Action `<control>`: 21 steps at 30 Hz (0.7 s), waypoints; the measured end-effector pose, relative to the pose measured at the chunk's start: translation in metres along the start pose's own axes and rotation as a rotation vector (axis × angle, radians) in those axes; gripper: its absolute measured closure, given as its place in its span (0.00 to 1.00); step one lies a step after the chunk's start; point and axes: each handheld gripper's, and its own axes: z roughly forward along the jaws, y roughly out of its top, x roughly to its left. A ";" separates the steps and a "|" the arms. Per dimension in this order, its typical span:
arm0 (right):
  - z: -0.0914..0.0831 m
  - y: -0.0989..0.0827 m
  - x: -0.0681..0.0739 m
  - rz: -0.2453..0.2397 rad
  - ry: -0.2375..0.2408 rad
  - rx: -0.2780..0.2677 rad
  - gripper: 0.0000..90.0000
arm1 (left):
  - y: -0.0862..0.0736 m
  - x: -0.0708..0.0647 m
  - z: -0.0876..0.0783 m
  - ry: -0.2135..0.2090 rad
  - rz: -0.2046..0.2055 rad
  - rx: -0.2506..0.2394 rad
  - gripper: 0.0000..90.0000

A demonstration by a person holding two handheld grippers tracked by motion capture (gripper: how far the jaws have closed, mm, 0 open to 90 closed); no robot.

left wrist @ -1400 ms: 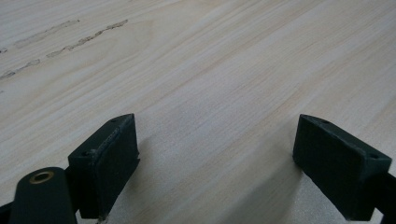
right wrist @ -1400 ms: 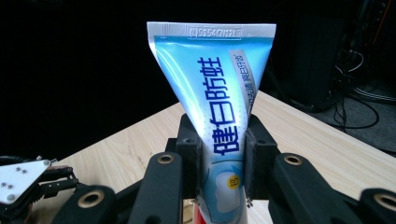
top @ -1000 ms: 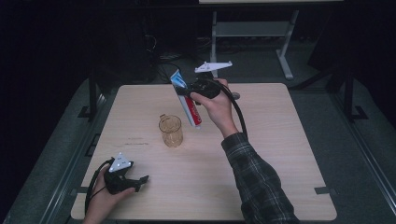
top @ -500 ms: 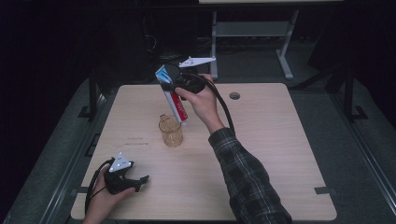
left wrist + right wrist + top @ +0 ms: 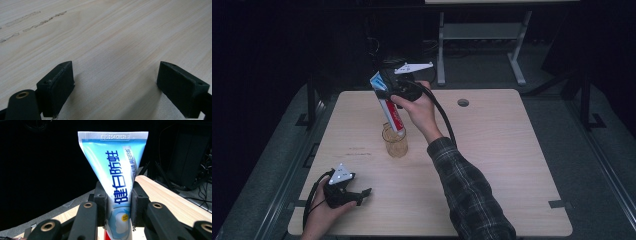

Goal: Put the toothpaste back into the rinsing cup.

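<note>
High view: right gripper (image 5: 388, 91) clamps the blue-and-white plastic toothpaste tube (image 5: 388, 106) with red lower end, tilted directly above the amber translucent glass cup (image 5: 395, 142) at table (image 5: 507, 165) centre, while left gripper (image 5: 357, 194), jaws apart and holding nothing, rests at the near-left corner.

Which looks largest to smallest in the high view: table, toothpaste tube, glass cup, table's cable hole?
1. table
2. toothpaste tube, though it is raised nearer the camera
3. glass cup
4. cable hole
</note>
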 end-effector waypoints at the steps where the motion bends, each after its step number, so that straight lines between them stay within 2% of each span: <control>1: 0.001 -0.001 0.000 -0.002 0.002 -0.001 0.79 | 0.000 0.000 0.000 0.000 0.000 0.000 0.15; 7: 0.007 -0.005 -0.001 -0.007 0.007 0.009 0.79 | 0.000 0.000 0.000 0.000 -0.002 -0.003 0.15; 21: 0.020 -0.033 -0.007 -0.004 0.015 0.053 0.78 | 0.000 0.000 0.000 0.000 0.000 -0.003 0.15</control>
